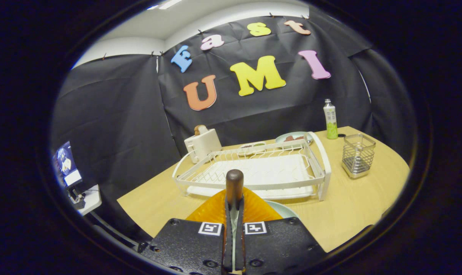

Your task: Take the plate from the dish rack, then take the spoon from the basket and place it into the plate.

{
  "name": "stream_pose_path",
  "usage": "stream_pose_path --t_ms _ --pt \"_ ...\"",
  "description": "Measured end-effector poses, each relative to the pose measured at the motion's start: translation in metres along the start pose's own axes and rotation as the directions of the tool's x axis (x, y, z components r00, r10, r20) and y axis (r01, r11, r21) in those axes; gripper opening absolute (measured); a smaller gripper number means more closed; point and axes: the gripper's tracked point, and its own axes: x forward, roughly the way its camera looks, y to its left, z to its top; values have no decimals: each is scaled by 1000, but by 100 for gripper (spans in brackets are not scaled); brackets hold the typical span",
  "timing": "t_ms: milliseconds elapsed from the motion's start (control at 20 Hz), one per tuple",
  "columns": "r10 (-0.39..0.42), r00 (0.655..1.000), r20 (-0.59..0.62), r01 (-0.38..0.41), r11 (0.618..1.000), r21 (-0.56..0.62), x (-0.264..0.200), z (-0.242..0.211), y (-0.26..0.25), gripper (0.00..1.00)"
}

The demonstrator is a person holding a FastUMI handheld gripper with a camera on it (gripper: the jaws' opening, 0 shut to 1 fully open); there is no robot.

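My gripper (235,200) is shut on the spoon (235,182). Its dark brown wooden handle end sticks up between the fingertips, and a strip of its metal shaft shows in the slit between the fingers. Under the fingers, on the near side of the dish rack, the pale rim of the plate (285,209) peeks out to the right; the fingers hide the rest of it. The white wire dish rack (322,168) stands just beyond the fingers with nothing in its slots. The metal mesh basket (357,156) stands to the right of the rack and looks empty.
A light wooden table (353,206) carries everything. Behind the rack's left corner stands a white toaster (202,143). Behind the rack lie two small dishes (294,136) with food. A green-labelled bottle (330,119) stands behind the basket. A small screen (66,163) is off the table's left.
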Motion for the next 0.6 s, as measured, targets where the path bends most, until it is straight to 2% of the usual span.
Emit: stream_pose_path --t_ms 200,350,450,550,600 --pt "13 1000 -20 -12 1000 25 7 -5 5 13" --pt "-10 1000 -1 10 1000 8 4 0 -3 17" --pt "-29 999 22 29 1000 2 1 7 -5 31" --pt "-48 998 36 47 999 16 1 13 -13 52" --pt "-58 998 36 57 998 24 2 14 -16 57"
